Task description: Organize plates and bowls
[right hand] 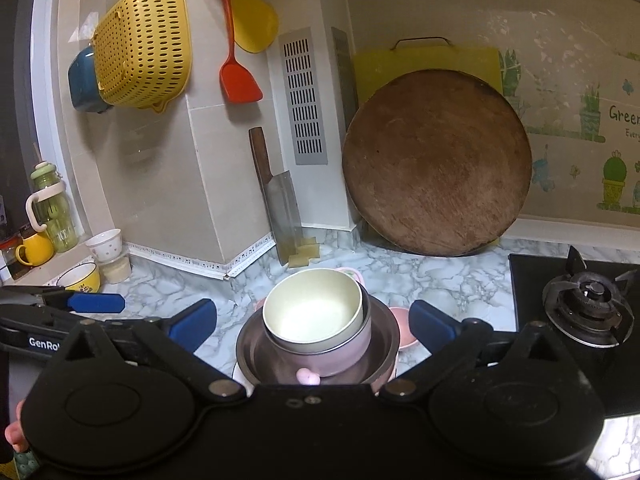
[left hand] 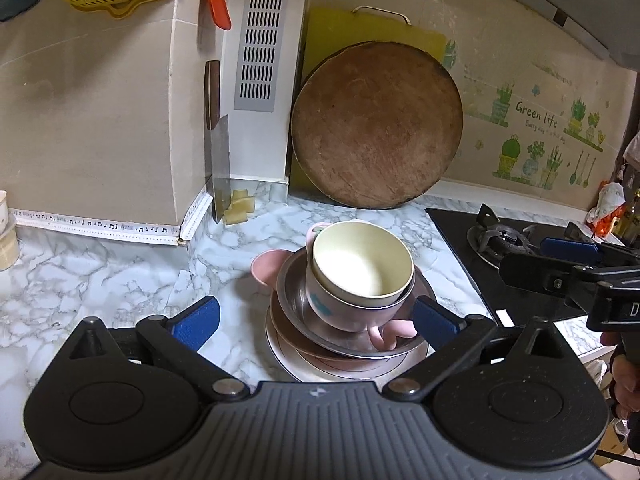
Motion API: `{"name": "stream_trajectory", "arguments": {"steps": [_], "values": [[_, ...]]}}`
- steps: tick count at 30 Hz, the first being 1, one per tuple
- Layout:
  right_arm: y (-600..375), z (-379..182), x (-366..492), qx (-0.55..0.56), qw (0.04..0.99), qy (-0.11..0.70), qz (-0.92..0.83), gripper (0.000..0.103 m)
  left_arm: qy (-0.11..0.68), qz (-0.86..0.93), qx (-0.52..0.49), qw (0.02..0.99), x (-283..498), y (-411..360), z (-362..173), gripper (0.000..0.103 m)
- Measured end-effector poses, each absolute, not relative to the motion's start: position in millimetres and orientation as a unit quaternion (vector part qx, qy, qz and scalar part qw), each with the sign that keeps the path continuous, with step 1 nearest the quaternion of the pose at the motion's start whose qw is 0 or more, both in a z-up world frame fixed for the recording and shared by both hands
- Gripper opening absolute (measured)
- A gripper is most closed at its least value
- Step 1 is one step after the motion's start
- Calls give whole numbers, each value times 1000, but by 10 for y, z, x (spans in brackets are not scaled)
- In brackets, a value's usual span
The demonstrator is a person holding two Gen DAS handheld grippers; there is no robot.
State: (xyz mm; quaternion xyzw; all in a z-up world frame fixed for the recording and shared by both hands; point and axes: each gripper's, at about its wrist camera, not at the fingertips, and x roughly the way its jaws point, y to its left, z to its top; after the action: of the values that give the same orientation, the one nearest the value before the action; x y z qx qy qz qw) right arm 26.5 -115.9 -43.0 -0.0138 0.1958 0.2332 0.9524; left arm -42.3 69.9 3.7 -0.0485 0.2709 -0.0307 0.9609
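Two grippers are held over one untidy stack of dishes on the marble-patterned counter (left hand: 100, 272), beside the gas hob (right hand: 588, 304). The left gripper (left hand: 316, 320) is spread wide with nothing between its pads, and the right gripper (right hand: 314, 326) is likewise wide and empty. A cream bowl (left hand: 362, 262) is nested, tilted, in a pink mug (left hand: 336, 306), which rests in a steel bowl (left hand: 296, 288) set on a white plate (left hand: 280, 354). The cream bowl is judged light and rigid, probably smooth and slippery at the wall. Its rim is best pinched where it stands clear of the mug. The plate, likely ceramic and breakable, should be left until the pile above is cleared, since the leaning stack could slide.
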Motion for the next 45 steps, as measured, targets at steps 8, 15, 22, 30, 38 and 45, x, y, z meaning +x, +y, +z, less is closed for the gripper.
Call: {"name": "stream_trajectory", "arguments": {"steps": [8, 15, 22, 30, 38, 45], "values": [[-1211, -429, 231, -3, 952, 202, 230, 103, 280, -38, -48, 958, -478, 661, 50, 103], [-1221, -435, 210, -2, 951, 207, 231, 103, 291, -43, -54, 954, -493, 633, 29, 103], [-1253, -448, 201, 2, 950, 212, 231, 103, 299, -44, -62, 951, -508, 616, 10, 103], [-1257, -488, 204, 5, 947, 222, 231, 103, 306, -38, -64, 949, -512, 598, -14, 103], [-1254, -498, 216, 9, 945, 228, 233, 103, 309, -36, -63, 948, -503, 589, -28, 103], [-1245, -528, 232, 12, 943, 235, 236, 103, 300, -42, -53, 952, -508, 560, -6, 103]]}}
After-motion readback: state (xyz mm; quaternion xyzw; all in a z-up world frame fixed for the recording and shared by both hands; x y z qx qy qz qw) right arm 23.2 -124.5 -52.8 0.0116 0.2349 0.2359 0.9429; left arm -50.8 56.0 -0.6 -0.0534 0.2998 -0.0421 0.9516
